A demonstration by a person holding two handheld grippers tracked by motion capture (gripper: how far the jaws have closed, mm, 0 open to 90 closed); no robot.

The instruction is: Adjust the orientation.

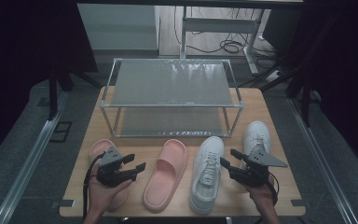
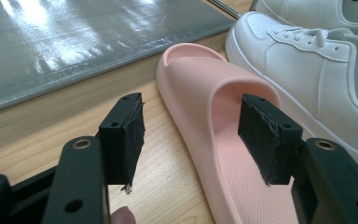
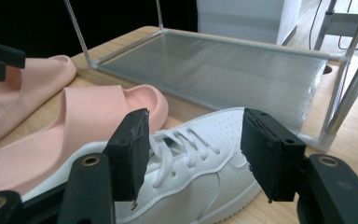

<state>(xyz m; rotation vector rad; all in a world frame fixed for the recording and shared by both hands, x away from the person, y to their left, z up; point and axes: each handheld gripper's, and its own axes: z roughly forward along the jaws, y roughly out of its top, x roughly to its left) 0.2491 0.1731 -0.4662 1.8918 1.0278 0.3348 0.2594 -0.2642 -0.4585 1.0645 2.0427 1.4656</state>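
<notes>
Both hands enter from the near edge. The left gripper (image 1: 137,163) points right with its jaws spread wide; the right gripper (image 1: 228,157) angles up-left, jaws likewise parted and holding nothing

Each hand-held unit is black. The left gripper (image 1: 138,168) carries a grey angular housing on top; a black cable loops from its rear past the left hand (image 1: 103,192). The right gripper (image 1: 230,158) carries a grey three-cornered plate on top, and a black cable curls beside the right hand (image 1: 262,190). In the gripper views, each jaw is a flat black arm with brass-ringed screw holes, ending in a rectangular block faced with a dark, frayed-edged pad. Both forearms are bare, with no sleeve visible.
</notes>
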